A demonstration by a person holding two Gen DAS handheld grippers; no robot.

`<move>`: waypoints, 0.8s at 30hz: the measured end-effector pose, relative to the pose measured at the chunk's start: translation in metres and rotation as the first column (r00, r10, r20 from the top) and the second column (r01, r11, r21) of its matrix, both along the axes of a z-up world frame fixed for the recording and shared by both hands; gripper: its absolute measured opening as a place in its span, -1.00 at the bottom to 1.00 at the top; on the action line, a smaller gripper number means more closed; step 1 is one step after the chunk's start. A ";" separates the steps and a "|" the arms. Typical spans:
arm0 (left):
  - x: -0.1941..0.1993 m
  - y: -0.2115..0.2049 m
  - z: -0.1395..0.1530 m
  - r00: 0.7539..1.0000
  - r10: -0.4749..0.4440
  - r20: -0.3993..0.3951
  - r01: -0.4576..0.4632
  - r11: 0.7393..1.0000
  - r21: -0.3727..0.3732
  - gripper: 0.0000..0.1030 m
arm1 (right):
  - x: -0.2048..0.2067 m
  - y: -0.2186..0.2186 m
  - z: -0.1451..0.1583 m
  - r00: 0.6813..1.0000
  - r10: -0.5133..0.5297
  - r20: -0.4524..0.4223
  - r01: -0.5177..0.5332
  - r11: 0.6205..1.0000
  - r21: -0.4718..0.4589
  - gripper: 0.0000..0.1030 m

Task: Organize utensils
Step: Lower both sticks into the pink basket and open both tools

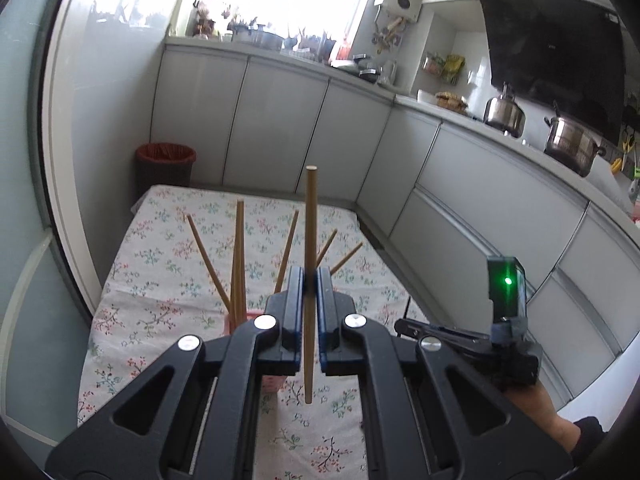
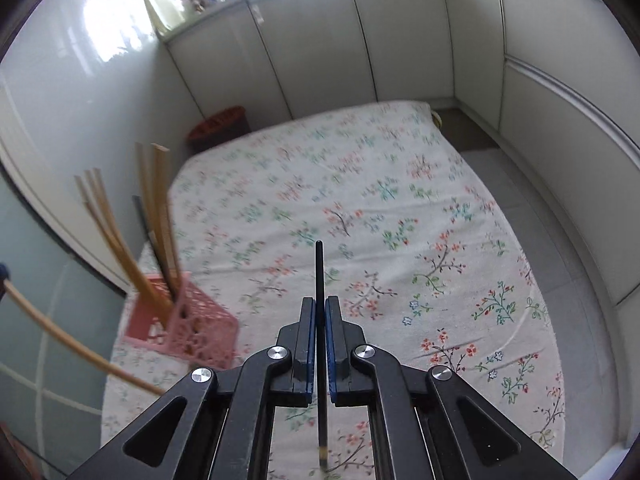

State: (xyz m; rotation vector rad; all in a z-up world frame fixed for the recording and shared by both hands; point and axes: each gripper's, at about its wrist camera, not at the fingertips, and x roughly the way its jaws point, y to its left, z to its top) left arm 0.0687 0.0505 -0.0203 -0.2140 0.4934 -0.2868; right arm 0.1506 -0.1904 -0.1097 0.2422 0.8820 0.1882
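My left gripper (image 1: 310,276) is shut on a wooden chopstick (image 1: 310,216) that stands nearly upright between its blue pads, above the floral tablecloth (image 1: 168,272). Behind it a pink basket (image 1: 256,314) holds several wooden chopsticks (image 1: 239,260) fanned outward. My right gripper (image 2: 319,300) is shut on a black chopstick (image 2: 319,268), held lengthwise along the fingers over the cloth. In the right wrist view the pink basket (image 2: 200,328) sits at the left with wooden chopsticks (image 2: 160,200) and a dark one in it. The chopstick held by my left gripper (image 2: 80,348) crosses the lower left corner, blurred.
The table (image 2: 360,184) is covered by a flowered cloth. A bin with a red liner (image 1: 165,162) stands on the floor beyond its far end. Grey cabinets (image 1: 280,132) run around the room. A kettle (image 1: 504,112) and a pot (image 1: 572,144) sit on the counter at right.
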 end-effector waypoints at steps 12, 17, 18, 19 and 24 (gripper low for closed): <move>-0.007 0.032 0.011 0.970 0.158 0.184 -0.147 0.986 -0.072 -0.87 | -0.039 0.000 0.061 0.977 0.025 0.209 -0.034 0.999 0.040 -0.91; 0.006 0.029 0.000 0.966 0.170 0.193 -0.165 0.985 -0.040 -0.87 | -0.039 0.000 0.066 0.974 0.027 0.223 -0.044 0.997 0.070 -0.91; 0.009 0.027 -0.003 0.968 0.163 0.191 -0.160 0.987 -0.027 -0.87 | -0.039 0.001 0.066 0.974 0.028 0.225 -0.046 0.996 0.073 -0.91; 0.011 0.026 -0.005 0.969 0.158 0.189 -0.157 0.987 -0.016 -0.87 | -0.040 0.003 0.068 0.974 0.030 0.226 -0.048 0.996 0.074 -0.91; 0.027 0.016 -0.017 0.981 0.142 0.131 -0.149 0.987 0.051 -0.87 | -0.040 0.007 0.069 0.972 0.040 0.233 -0.061 0.995 0.083 -0.91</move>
